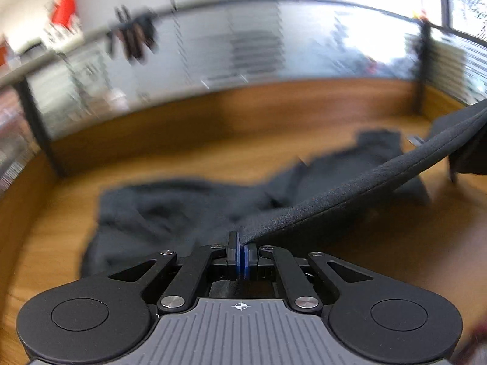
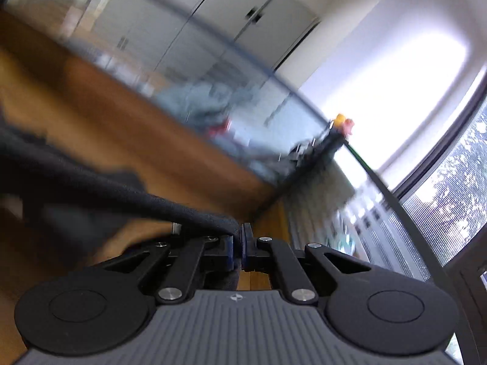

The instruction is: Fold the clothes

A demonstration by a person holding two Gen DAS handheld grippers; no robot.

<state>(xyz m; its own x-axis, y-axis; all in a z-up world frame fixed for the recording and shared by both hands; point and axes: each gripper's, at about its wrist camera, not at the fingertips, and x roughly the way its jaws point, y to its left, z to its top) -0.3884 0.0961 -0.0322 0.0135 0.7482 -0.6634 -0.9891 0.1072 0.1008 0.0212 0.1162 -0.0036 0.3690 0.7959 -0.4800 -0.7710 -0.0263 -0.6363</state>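
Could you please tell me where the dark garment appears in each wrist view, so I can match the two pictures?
Left wrist: the dark garment lies centre on the table, its edge stretched right from the left tongs.
Right wrist: the garment enters from the left into the right tongs.
Shared landmark: the wooden table.

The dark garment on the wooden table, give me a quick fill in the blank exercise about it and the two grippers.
1. The left gripper has its fingers shut on the dark ____.
2. The garment partly lies on a ____ table.
3. Between the left and right gripper the cloth edge is pulled ____.

Missing words: garment; wooden; taut
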